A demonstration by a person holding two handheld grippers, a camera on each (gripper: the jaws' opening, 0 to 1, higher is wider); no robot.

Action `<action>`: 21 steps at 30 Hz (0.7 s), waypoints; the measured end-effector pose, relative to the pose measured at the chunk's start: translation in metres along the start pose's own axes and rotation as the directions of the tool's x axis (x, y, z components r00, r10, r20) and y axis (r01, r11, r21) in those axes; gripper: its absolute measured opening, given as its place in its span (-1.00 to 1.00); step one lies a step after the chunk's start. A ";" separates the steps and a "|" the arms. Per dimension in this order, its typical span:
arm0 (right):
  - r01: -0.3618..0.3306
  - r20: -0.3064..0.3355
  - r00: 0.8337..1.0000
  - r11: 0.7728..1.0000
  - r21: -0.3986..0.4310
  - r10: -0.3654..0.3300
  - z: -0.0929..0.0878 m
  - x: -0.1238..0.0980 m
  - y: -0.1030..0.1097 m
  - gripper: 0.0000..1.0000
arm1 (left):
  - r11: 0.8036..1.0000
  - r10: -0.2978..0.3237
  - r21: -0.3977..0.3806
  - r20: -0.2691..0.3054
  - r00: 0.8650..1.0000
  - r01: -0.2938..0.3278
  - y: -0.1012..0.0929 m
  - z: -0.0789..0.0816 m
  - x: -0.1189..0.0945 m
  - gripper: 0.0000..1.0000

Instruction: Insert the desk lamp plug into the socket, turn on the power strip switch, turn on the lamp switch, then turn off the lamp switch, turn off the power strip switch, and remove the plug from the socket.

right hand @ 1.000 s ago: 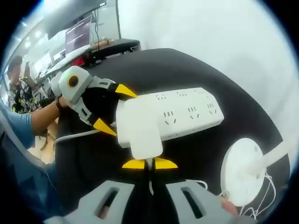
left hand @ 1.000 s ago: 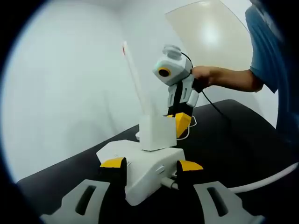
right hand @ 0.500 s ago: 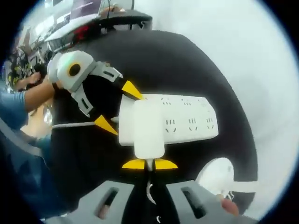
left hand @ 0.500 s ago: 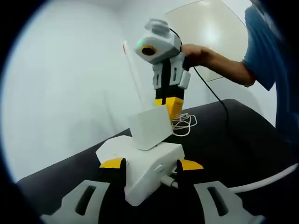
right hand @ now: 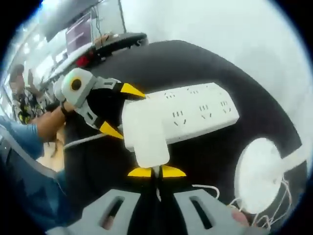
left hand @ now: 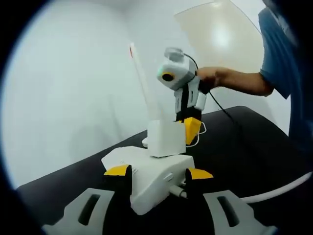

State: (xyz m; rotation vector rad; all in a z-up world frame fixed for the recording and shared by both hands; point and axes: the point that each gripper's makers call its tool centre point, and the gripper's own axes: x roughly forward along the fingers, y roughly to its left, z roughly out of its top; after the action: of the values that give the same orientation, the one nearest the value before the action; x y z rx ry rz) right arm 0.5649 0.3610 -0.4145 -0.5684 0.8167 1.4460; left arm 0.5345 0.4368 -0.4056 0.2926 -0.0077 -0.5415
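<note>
The left gripper has its yellow-tipped jaws closed against both sides of the white power strip, pinning its end on the black table. The right gripper has its jaws pinched together on the cord end of the boxy white lamp plug, which sits on the strip at the socket nearest the left gripper. The lamp's round base rests just beside the strip, loose cord coiled near it.

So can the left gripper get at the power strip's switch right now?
Probably not without letting go: the left gripper is clamped across the end of the power strip, bracing it while the right gripper holds the white plug adapter at its sockets.
</note>
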 end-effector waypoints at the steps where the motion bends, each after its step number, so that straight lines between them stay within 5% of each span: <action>1: 0.008 -0.004 1.000 1.000 -0.002 -0.008 0.001 0.002 0.004 -0.90 | 1.000 0.000 -0.001 0.000 1.000 0.000 0.000 0.000 0.000 -0.17; 8: 0.108 -0.104 0.987 0.984 -0.144 -0.123 0.017 -0.013 0.009 -0.90 | 1.000 0.001 -0.004 -0.006 1.000 -0.001 0.000 -0.001 -0.001 -0.17; 11: 0.145 -0.204 0.958 0.952 -0.270 -0.203 0.036 -0.014 -0.002 -0.90 | 1.000 0.001 -0.007 -0.007 1.000 -0.001 0.000 -0.001 -0.001 -0.17; 15: 0.160 -0.229 0.943 0.933 -0.323 -0.241 0.043 -0.014 0.000 -0.90 | 1.000 0.005 -0.024 -0.002 1.000 -0.005 0.003 -0.001 -0.001 -0.17; 21: 0.113 -0.118 0.984 0.978 -0.176 -0.135 0.026 -0.008 -0.007 -0.90 | 1.000 -0.002 -0.013 -0.005 1.000 0.002 -0.001 -0.001 0.001 -0.17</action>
State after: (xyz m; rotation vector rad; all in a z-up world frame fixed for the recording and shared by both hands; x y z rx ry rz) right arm 0.5760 0.3756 -0.3927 -0.8349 0.7498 1.3812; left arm 0.5347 0.4358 -0.4073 0.2816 0.0012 -0.5429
